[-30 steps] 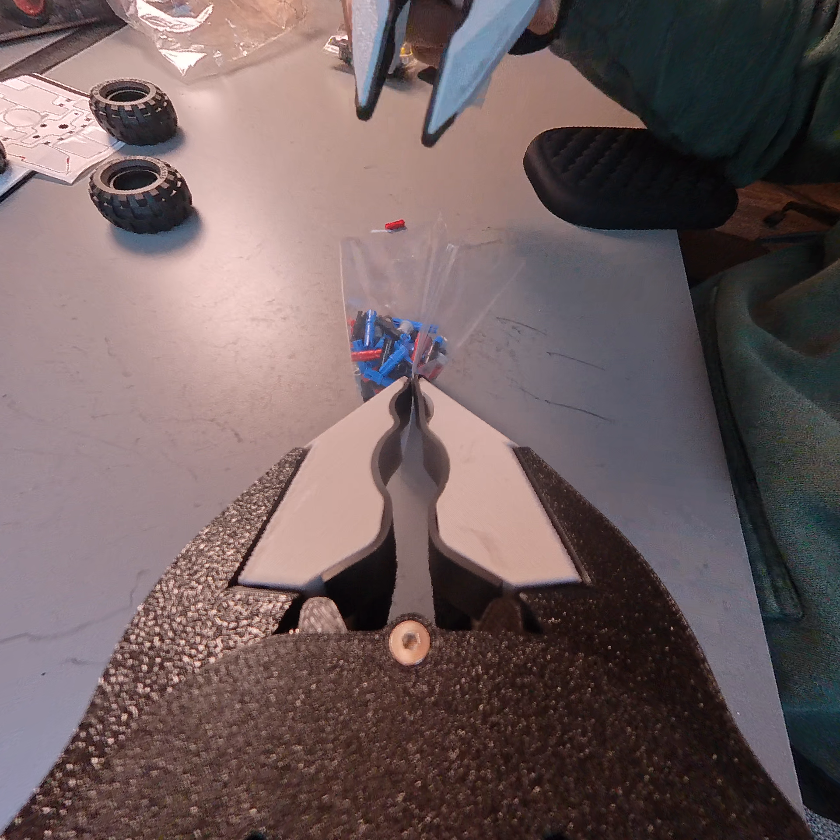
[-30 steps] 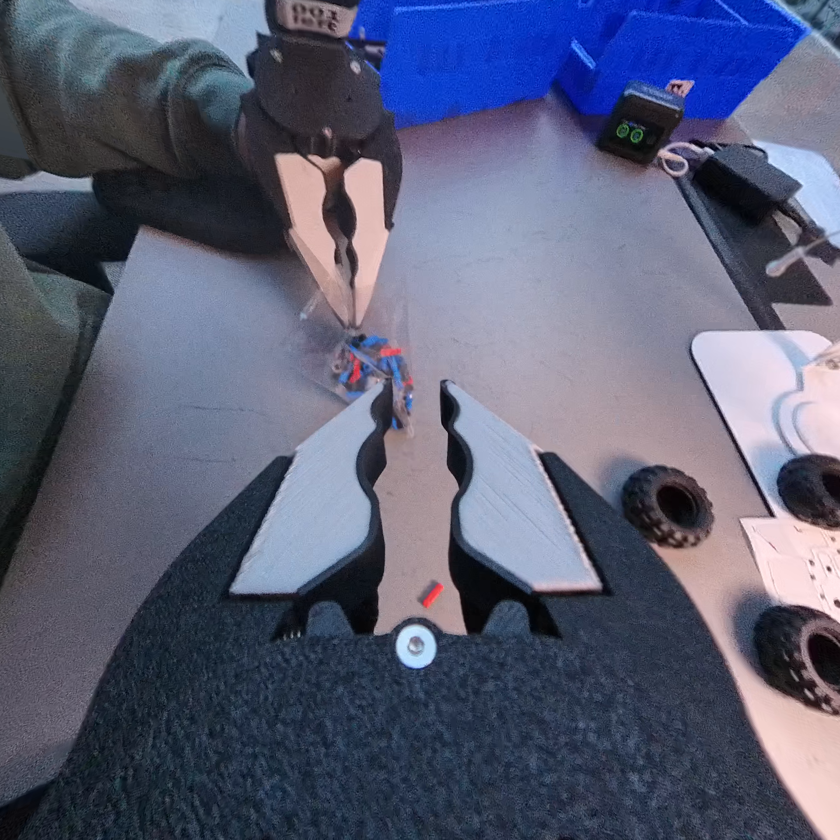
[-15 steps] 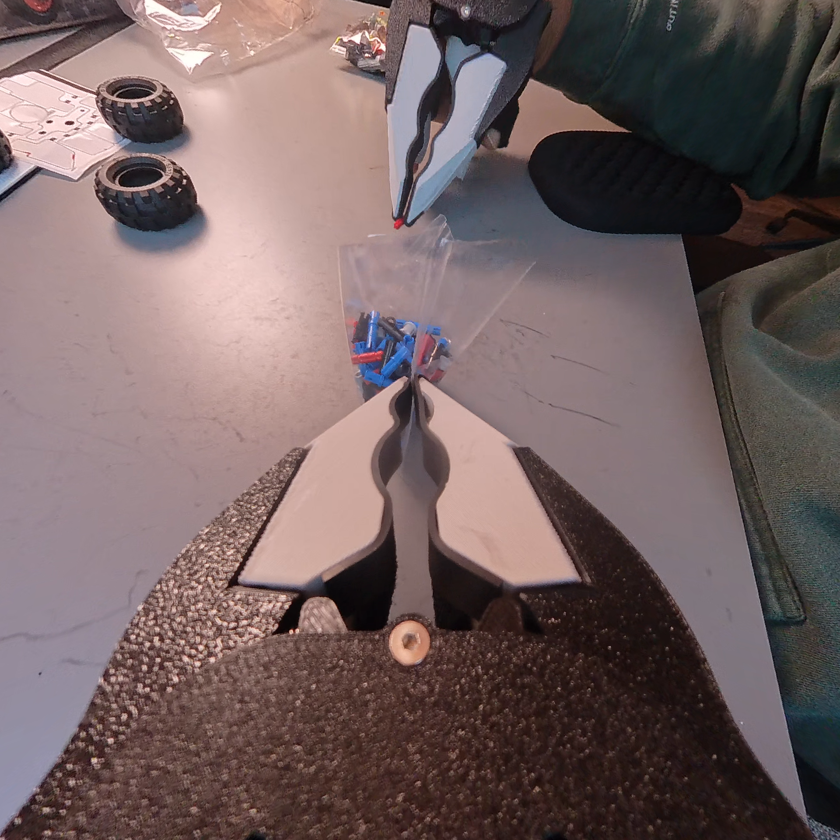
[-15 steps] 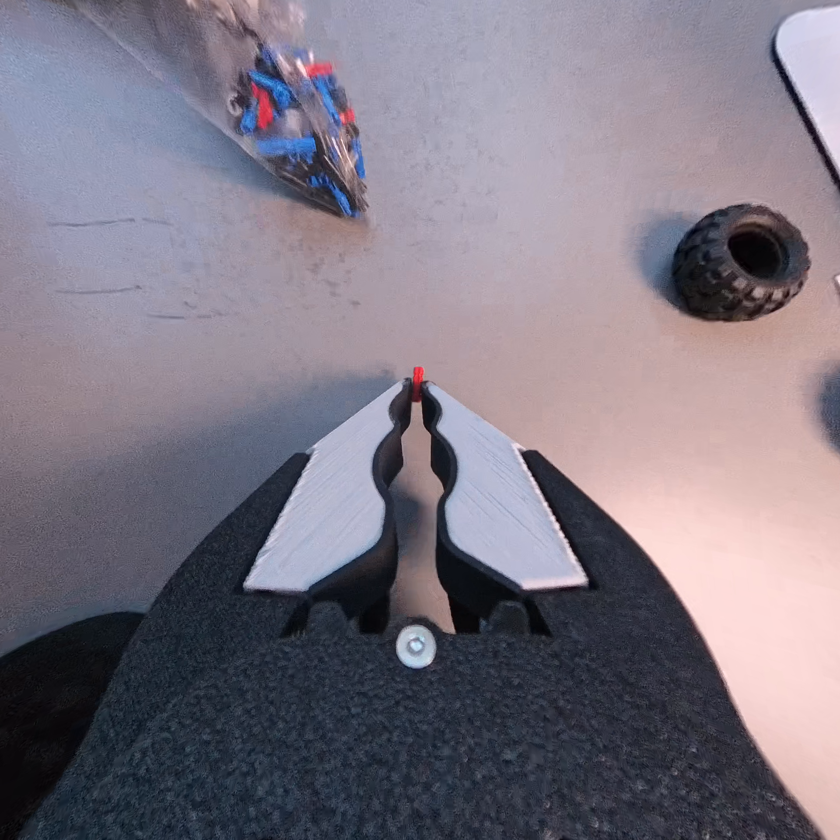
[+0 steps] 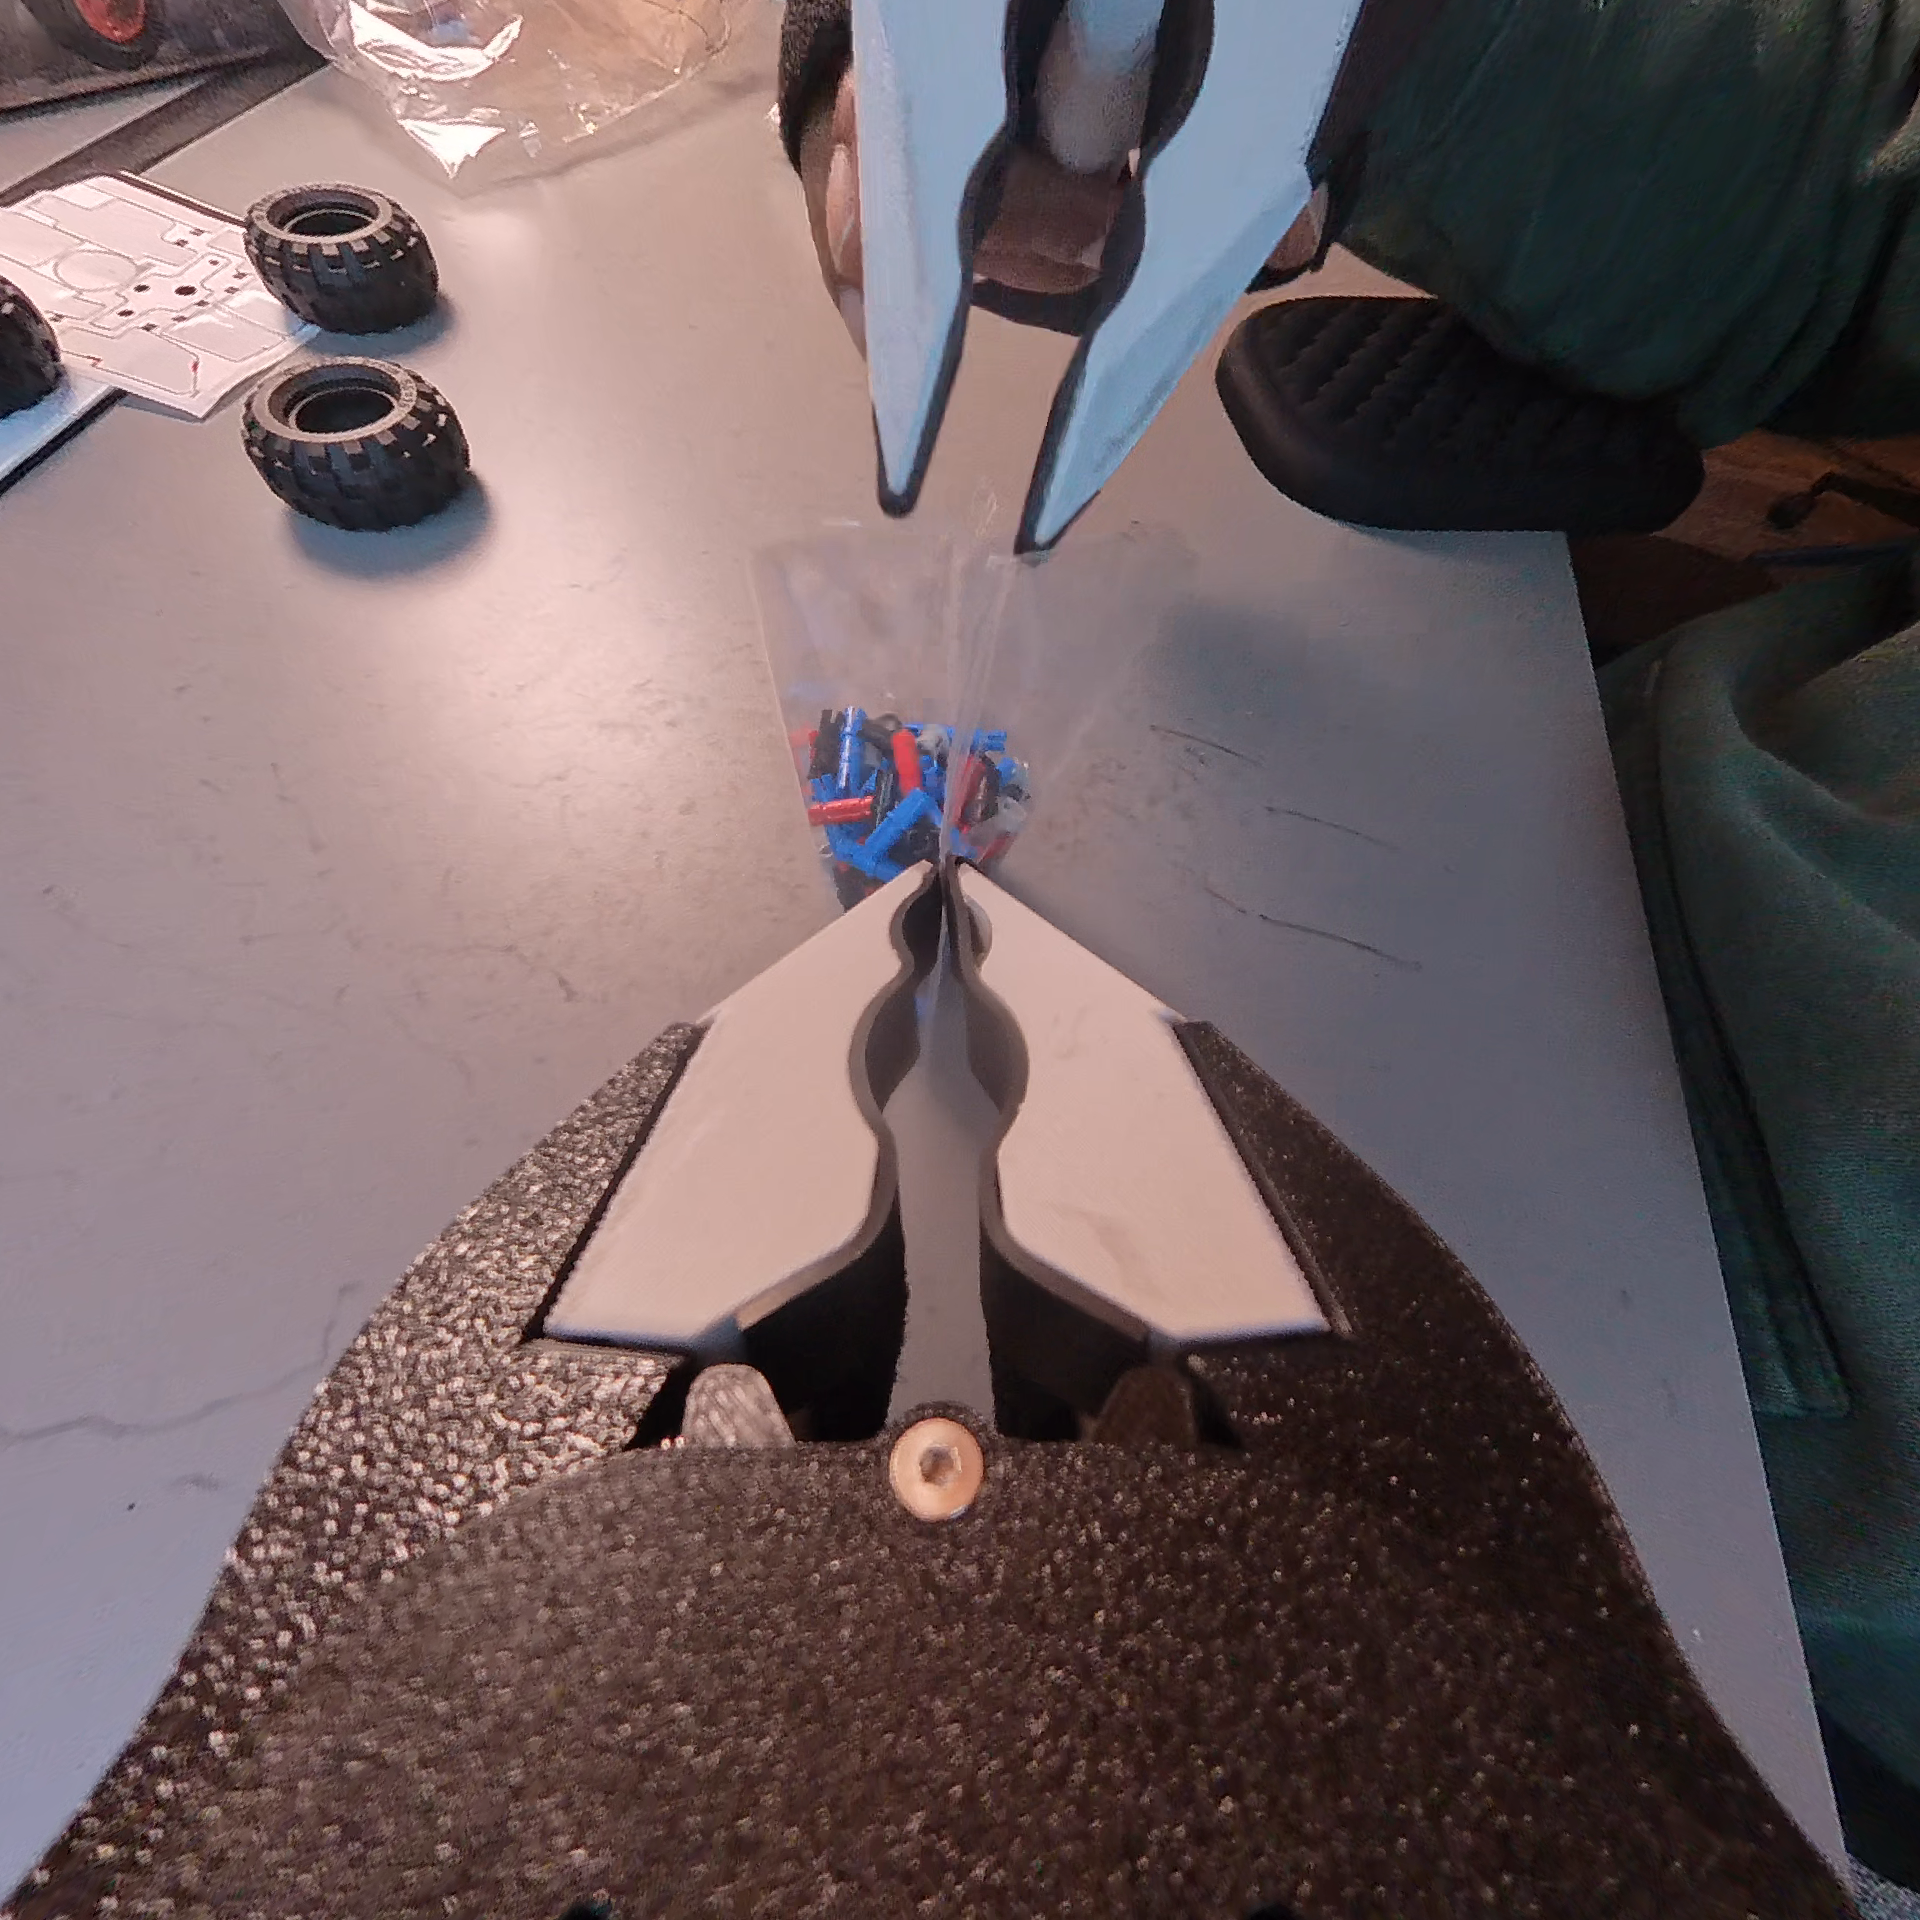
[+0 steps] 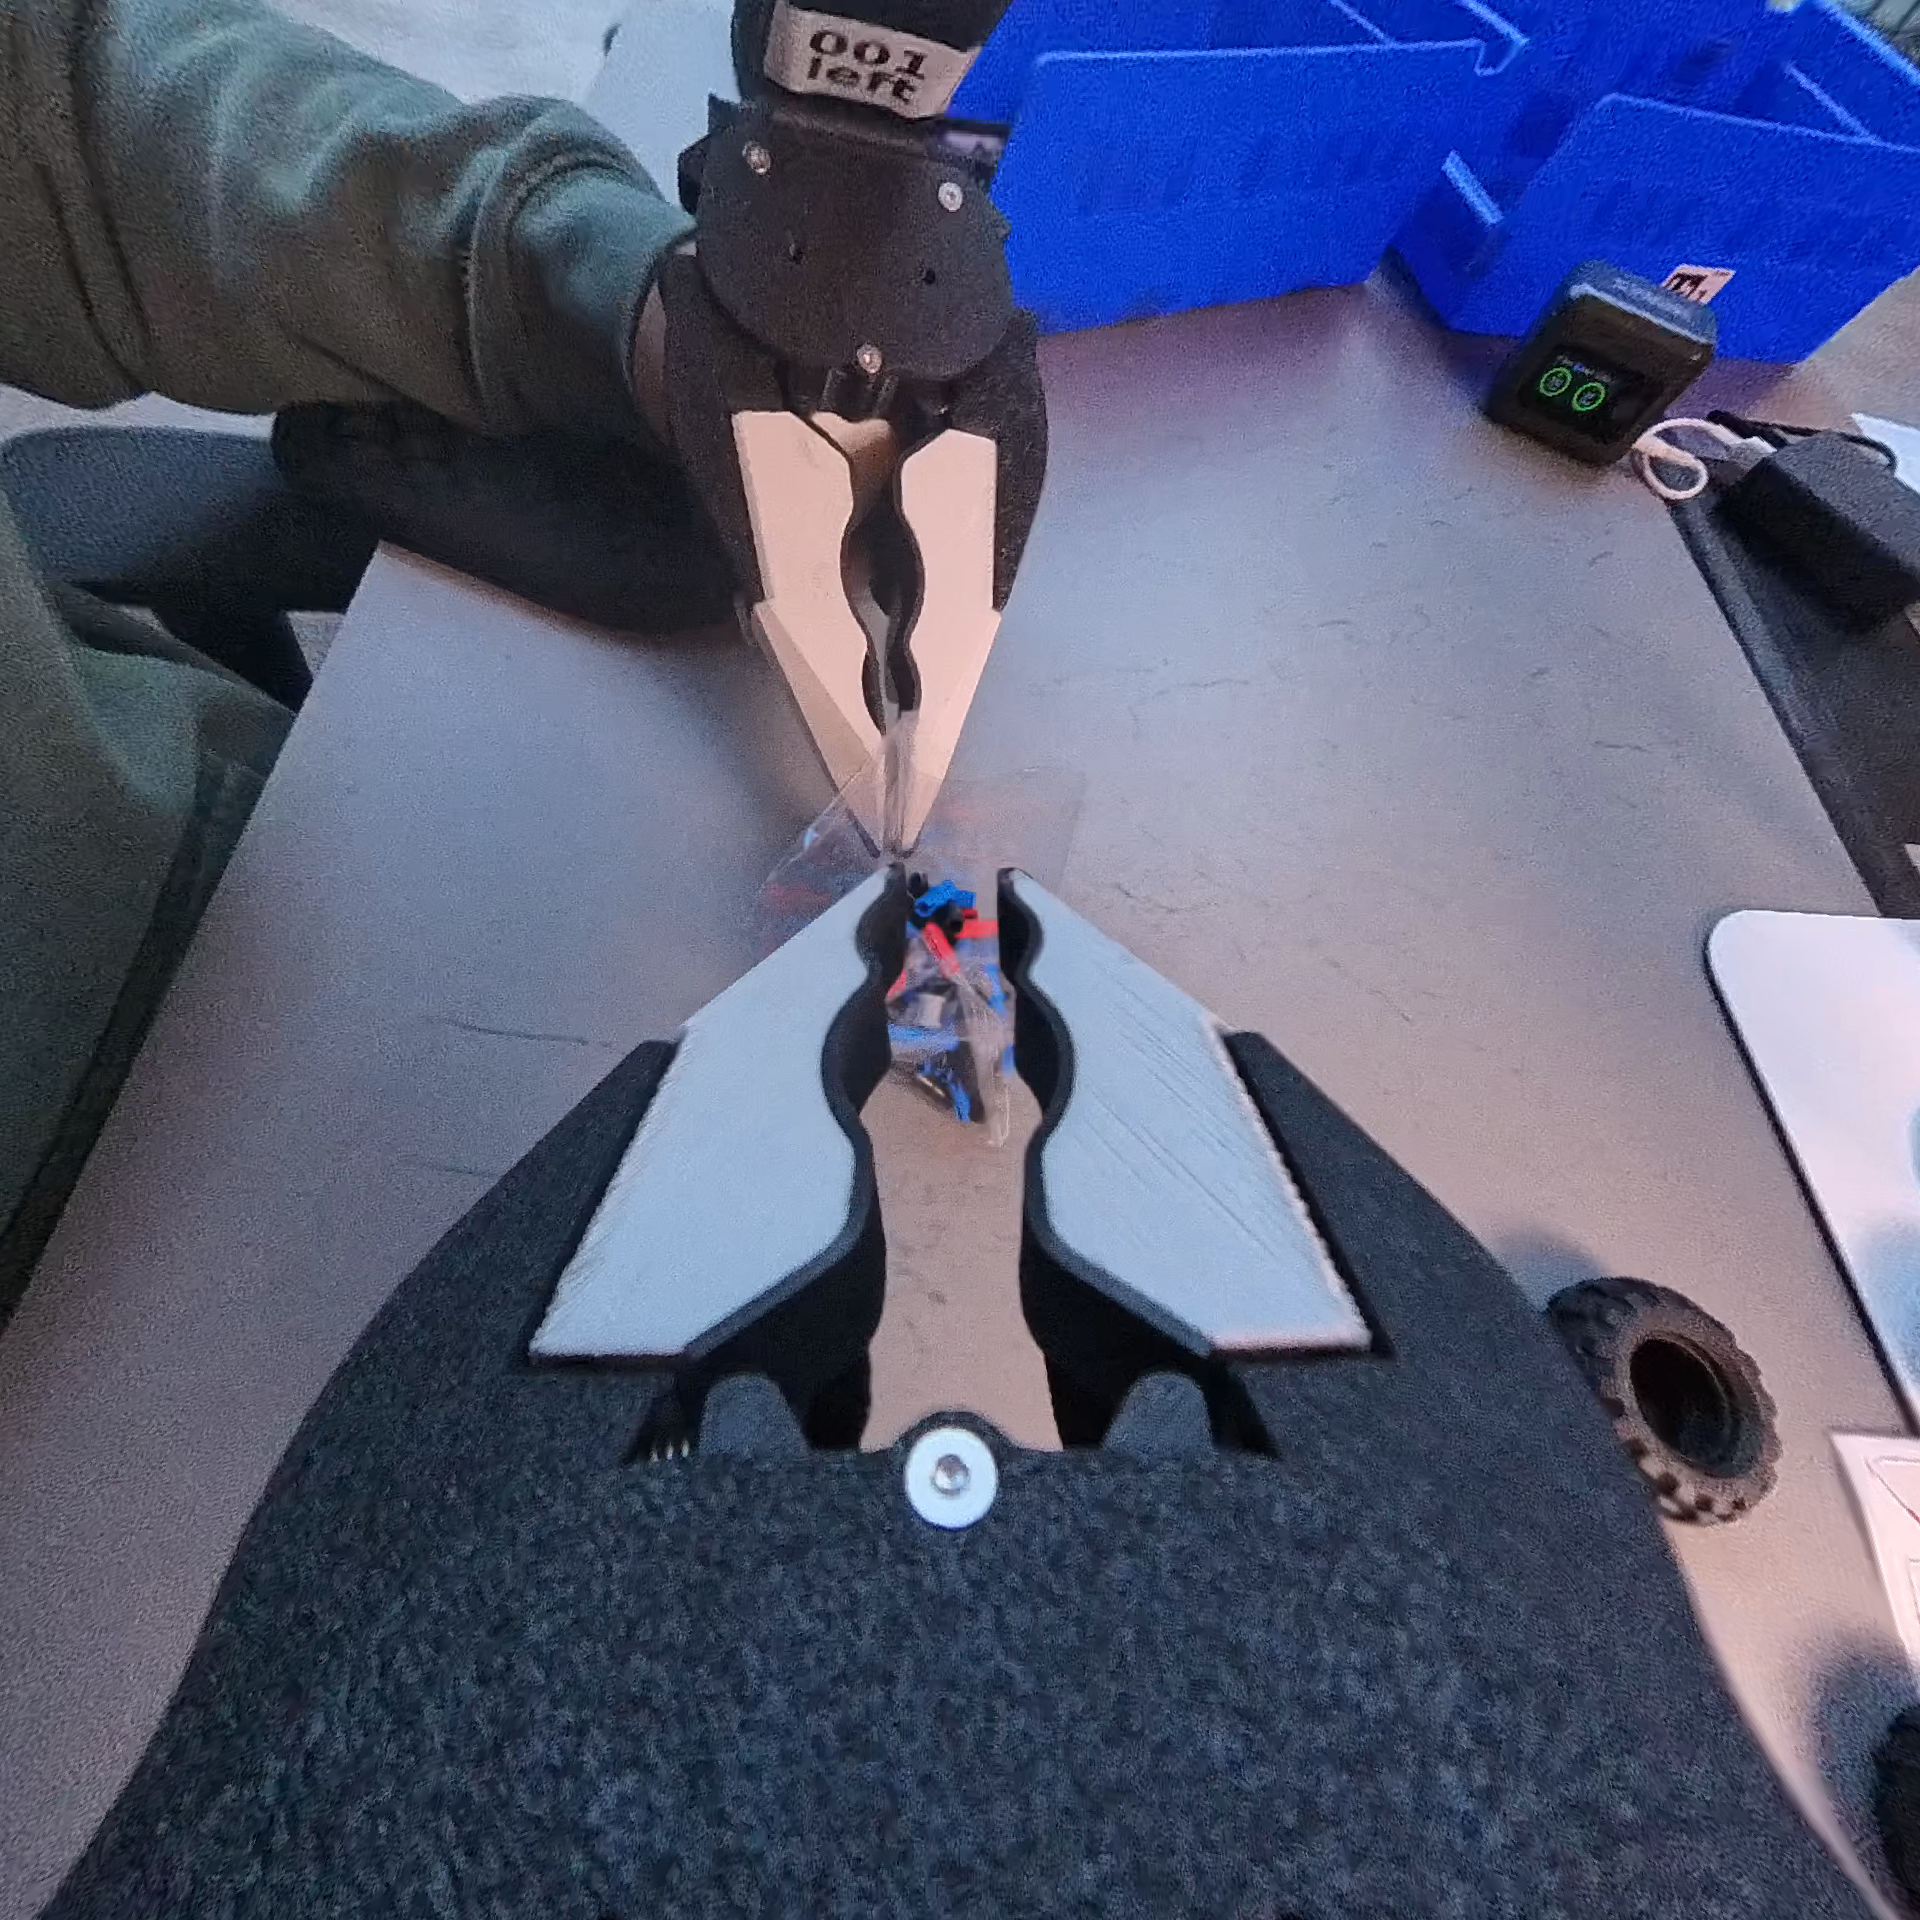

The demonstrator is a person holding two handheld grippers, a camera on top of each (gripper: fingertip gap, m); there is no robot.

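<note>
Pinching the clear plastic of a small bag at centre frame, the left gripper has its jaws closed on the film, the blue and red pins bunched just beyond its tips. Two black tyres sit at upper left on the grey surface. Facing it from the top of the frame, the right gripper hangs with jaws parted, straddling the bag's upper edge; the bag's long axis runs between both.

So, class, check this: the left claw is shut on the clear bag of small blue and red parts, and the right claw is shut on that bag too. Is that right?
Not quite. The left claw is shut on the clear bag, but the right claw is open, its fingers spread above the bag's far end. The right wrist view shows the gap, with the parts visible between the fingers.
</note>
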